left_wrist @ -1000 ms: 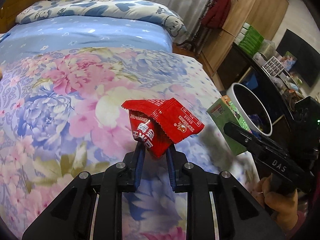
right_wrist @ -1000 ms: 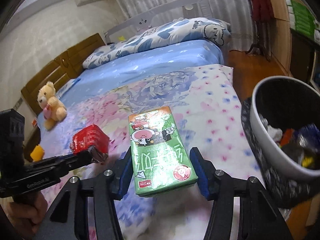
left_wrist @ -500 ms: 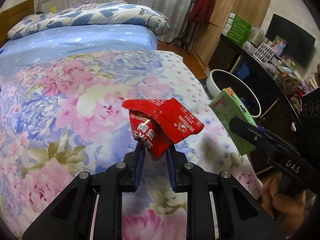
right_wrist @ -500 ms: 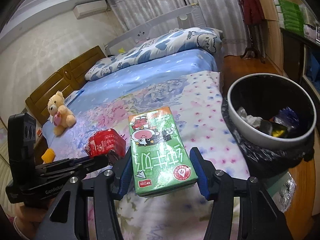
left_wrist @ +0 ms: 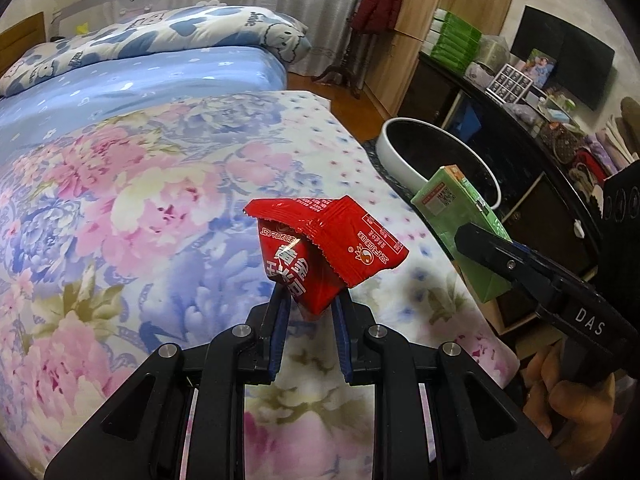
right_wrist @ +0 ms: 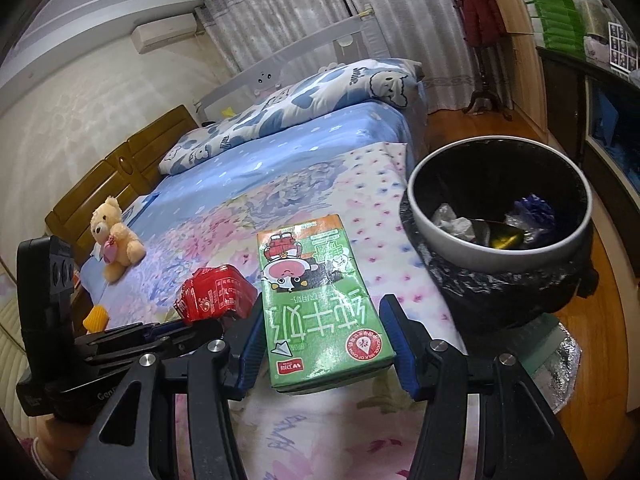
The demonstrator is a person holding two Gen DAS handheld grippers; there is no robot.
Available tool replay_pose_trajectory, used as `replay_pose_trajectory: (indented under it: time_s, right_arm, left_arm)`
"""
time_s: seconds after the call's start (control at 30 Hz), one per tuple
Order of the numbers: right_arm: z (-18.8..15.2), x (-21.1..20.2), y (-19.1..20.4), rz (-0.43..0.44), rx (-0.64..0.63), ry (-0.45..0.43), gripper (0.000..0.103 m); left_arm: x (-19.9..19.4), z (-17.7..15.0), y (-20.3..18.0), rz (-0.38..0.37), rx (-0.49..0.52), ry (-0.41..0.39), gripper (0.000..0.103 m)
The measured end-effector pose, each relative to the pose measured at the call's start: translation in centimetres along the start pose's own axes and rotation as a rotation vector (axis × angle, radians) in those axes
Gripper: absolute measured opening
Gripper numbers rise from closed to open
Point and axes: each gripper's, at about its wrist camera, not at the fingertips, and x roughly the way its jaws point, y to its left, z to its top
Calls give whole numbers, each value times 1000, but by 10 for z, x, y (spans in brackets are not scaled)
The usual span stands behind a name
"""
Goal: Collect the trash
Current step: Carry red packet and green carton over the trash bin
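Note:
My left gripper (left_wrist: 309,308) is shut on a crumpled red snack wrapper (left_wrist: 320,248), held above the floral bedspread (left_wrist: 140,208). My right gripper (right_wrist: 322,320) is shut on a green milk carton (right_wrist: 320,304), its blue pads pressing both long sides. In the left wrist view the carton (left_wrist: 460,224) and the right gripper (left_wrist: 480,248) show at the right, in front of the trash bin (left_wrist: 404,152). In the right wrist view the bin (right_wrist: 500,216), white-rimmed with a black liner, stands off the bed's corner and holds several bits of trash. The wrapper (right_wrist: 216,294) shows at the left.
A teddy bear (right_wrist: 114,232) and a yellow object (right_wrist: 96,318) lie near the bed's far left side. Pillows (left_wrist: 160,36) line the headboard. A dark cabinet (left_wrist: 540,128) with clutter runs along the right wall, a coat rack (right_wrist: 480,20) beyond.
Both grippers have moved across the bed toward the bin with their items still held. The bin now shows more fully, and the views take in more of the room.

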Motion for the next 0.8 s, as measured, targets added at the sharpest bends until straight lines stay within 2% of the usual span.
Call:
replay_pose_trajectory:
  time_s: [0.8]
  right_arm:
    - [22, -29, -55, -79, 67, -70, 55]
  left_arm:
    - [18, 36, -59, -37, 121, -11, 19]
